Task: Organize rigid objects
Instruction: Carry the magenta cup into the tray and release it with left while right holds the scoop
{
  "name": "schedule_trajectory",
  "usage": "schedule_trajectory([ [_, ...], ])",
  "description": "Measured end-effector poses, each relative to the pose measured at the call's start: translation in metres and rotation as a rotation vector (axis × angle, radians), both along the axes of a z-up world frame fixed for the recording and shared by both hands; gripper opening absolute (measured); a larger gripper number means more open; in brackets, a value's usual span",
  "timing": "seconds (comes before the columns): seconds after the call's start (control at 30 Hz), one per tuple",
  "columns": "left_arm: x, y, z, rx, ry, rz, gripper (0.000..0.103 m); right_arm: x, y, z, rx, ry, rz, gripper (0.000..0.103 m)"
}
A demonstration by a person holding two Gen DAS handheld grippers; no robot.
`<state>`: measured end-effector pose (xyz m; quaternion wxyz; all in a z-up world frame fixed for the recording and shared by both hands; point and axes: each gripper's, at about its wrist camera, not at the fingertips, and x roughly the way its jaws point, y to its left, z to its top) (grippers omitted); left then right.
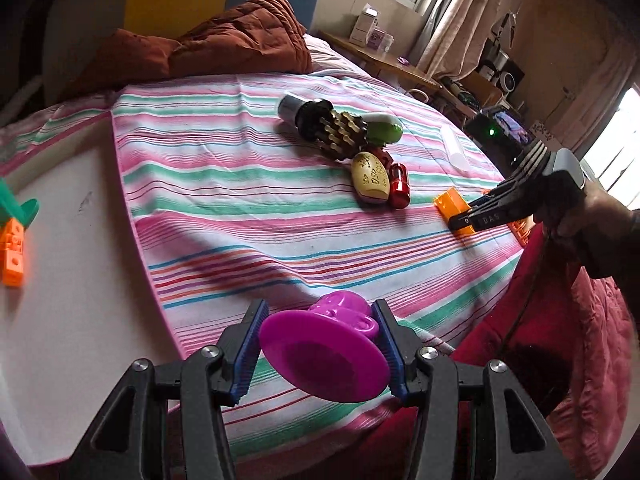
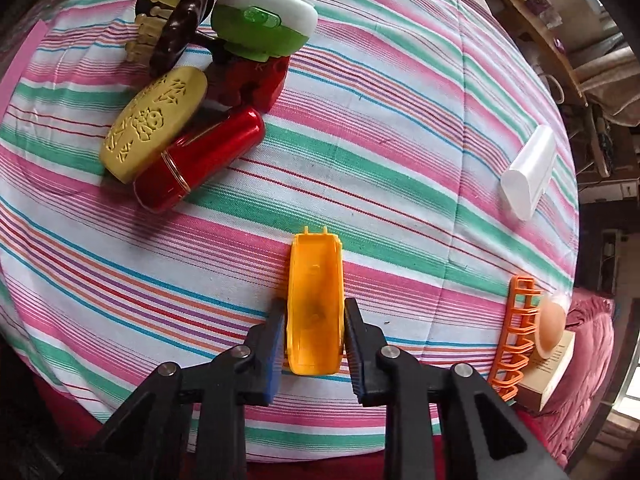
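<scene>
Now mid-sort, both tools busy over the striped sheet [image 2: 400, 128]. Left gripper [image 1: 320, 344] clamped on a magenta toy cup [image 1: 328, 344], saucer-like base toward the lens, carried clear of the sheet near its front edge. Right gripper [image 2: 314, 332] down over the orange tray piece [image 2: 314, 300], pads hugging its two long sides; looks like a grip just taken, though cannot tell for certain how hard the pads press. Seen also from the left wrist view as a black tool [image 1: 492, 208] in a hand [image 1: 596, 220] at the sheet's right edge.

Already gathered, by the look of it: a tight cluster toward the far side of the sheet — yellow embossed case [image 2: 154, 120], red cylinder [image 2: 200, 160] touching it, red block [image 2: 256, 80] behind, green-and-white gadget [image 2: 264, 28] on top of that, dark brush with pale bristles [image 2: 168, 36] alongside.

Left to do, judging from the spread: white case [image 2: 528, 172] alone, well apart from the cluster toward the sheet's right side; orange rack [image 2: 516, 332] at the sheet's right edge, beside a cardboard box [image 2: 556, 372] with an egg-like thing [image 2: 550, 326] against it. Off the sheet to its left, an orange-and-green toy [image 1: 14, 240] on pale board.

Roughly halfway, then: five grouped, two in hand, a few strays waiting.
</scene>
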<state>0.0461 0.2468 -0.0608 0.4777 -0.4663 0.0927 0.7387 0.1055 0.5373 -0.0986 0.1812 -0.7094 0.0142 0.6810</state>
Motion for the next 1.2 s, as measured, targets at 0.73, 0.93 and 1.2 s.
schedule_trajectory([
  [0.73, -0.103, -0.126, 0.000, 0.044, -0.077, 0.450, 0.053, 0.020, 0.019, 0.010, 0.064, 0.035, -0.031, 0.026],
  [0.93, -0.146, -0.112, 0.005, 0.032, -0.044, 0.480, 0.053, 0.028, 0.027, 0.015, 0.065, 0.062, -0.041, 0.026],
  [1.2, -0.190, -0.084, -0.002, -0.027, 0.017, 0.498, 0.053, 0.037, 0.039, 0.022, 0.057, 0.093, -0.055, 0.026],
])
